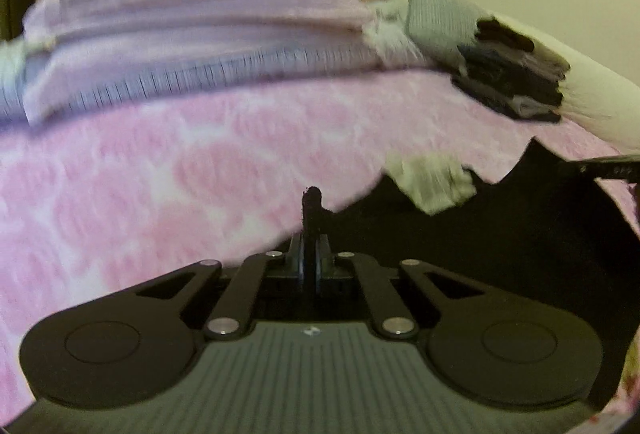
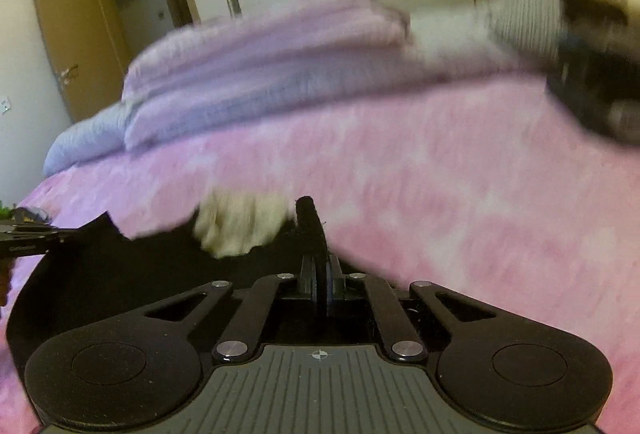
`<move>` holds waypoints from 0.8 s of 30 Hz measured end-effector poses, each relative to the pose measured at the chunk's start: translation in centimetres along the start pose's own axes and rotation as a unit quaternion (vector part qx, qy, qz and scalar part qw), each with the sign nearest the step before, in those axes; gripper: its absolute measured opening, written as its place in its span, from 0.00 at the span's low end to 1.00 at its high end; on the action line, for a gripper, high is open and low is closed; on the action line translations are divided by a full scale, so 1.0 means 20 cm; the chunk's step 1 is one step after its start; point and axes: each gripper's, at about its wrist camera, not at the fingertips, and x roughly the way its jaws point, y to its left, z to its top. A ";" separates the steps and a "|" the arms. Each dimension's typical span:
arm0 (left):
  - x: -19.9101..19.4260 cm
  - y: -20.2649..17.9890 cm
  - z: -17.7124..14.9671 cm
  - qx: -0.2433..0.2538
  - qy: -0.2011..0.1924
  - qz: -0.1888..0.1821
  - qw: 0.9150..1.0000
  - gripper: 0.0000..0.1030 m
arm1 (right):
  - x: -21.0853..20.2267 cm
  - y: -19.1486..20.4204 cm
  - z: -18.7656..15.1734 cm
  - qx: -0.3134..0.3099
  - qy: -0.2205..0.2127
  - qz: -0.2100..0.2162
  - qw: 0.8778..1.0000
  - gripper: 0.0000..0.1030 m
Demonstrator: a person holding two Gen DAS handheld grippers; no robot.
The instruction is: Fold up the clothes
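While both grippers' fingers [image 1: 312, 209] [image 2: 310, 222] pinch the black garment's [image 1: 500, 234] edge, pink bedspread [image 1: 160, 169] lies open ahead.

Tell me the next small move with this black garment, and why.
Probably lift both hand-held grippers together and carry the pinched edge across to fold it. The left hand-held gripper and right hand-held gripper look shut on the black garment, which lies on the pink bedcover.
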 end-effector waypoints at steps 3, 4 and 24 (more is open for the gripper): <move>0.07 0.01 0.06 -0.006 -0.013 0.022 1.000 0.03 | 0.03 -0.02 0.06 0.006 -0.020 -0.029 0.999 0.00; 0.10 0.01 0.07 -0.007 -0.014 0.026 1.000 0.03 | 0.06 -0.03 0.07 0.009 -0.016 -0.037 0.999 0.00; 0.15 0.14 0.01 -0.028 0.057 0.080 0.995 0.28 | 0.02 -0.09 0.02 0.010 0.043 -0.142 0.989 0.42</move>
